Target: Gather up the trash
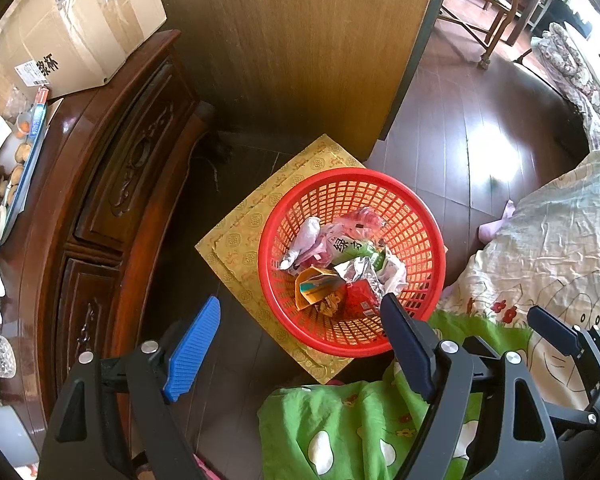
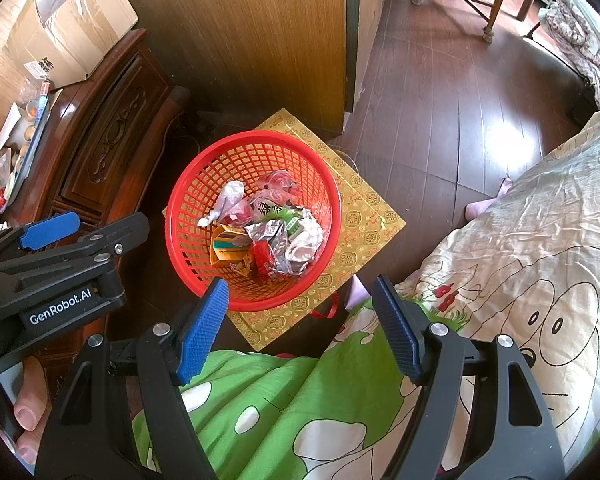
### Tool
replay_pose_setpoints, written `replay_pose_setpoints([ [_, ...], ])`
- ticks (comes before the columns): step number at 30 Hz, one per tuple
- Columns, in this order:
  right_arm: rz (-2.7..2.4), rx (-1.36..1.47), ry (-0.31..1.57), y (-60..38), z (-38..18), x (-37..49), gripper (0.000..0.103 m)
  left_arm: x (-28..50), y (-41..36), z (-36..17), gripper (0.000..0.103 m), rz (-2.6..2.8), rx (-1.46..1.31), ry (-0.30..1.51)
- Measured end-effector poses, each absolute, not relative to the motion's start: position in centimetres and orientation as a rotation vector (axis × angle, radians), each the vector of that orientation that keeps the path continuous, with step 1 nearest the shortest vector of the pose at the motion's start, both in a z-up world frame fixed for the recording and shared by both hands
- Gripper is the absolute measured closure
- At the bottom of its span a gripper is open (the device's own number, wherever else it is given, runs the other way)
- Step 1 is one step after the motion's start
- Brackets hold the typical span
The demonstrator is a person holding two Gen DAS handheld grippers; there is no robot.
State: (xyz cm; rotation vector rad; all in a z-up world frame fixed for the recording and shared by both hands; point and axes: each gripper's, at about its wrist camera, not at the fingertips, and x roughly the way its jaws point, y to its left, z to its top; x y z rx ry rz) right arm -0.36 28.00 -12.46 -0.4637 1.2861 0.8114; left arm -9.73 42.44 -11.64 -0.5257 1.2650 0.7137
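- Dark wooden floor [image 1: 452, 148] fills the room, with a green quilt [image 2: 268, 408] at the bottom of the frame.
- Left hand-held gripper [image 1: 300, 344] has its fingers apart, empty.
- Right hand-held gripper [image 2: 300, 328] likewise gapes empty.
- Just beyond both, mid-frame, a red basket [image 2: 188, 216] holds the trash [image 2: 268, 232], resting on a gold box [image 2: 364, 216].
- A carved cabinet [image 1: 112, 184] stands at left.

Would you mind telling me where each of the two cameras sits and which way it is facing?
Left wrist: rides the left gripper, looking down at the red basket of trash; its open jaws show, and the right gripper alongside.
Right wrist: rides the right gripper, looking down at the same basket from the bed side; its open jaws, the left gripper and a thumb show.
Shared: basket, yellow box, wooden cabinet, green blanket.
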Motion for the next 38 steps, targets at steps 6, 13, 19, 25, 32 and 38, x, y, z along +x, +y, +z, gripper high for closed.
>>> replay_pose_setpoints([
  [6,0.811,-0.464,1.288,28.12,-12.43,-0.35,0.031,-9.72,42.49,-11.67,0.022,0.712,-0.527,1.266],
  [13,0.811,-0.465,1.288,27.95,-12.58,-0.41,0.031,-9.70,42.49,-11.65,0.022,0.711,-0.528,1.266],
  [19,0.810,-0.466,1.289,28.04,-12.55,-0.40,0.031,-9.69,42.48,-11.65,0.022,0.711,-0.528,1.267],
  [25,0.811,-0.466,1.289,28.09,-12.54,-0.41,0.031,-9.70,42.34,-11.72,0.021,0.711,-0.532,1.268],
  [32,0.810,-0.466,1.290,28.02,-12.60,-0.45,0.031,-9.70,42.46,-11.73,0.021,0.714,-0.531,1.267],
  [38,0.810,-0.467,1.290,28.07,-12.59,-0.45,0.031,-9.85,42.21,-11.85,0.021,0.711,-0.534,1.269],
])
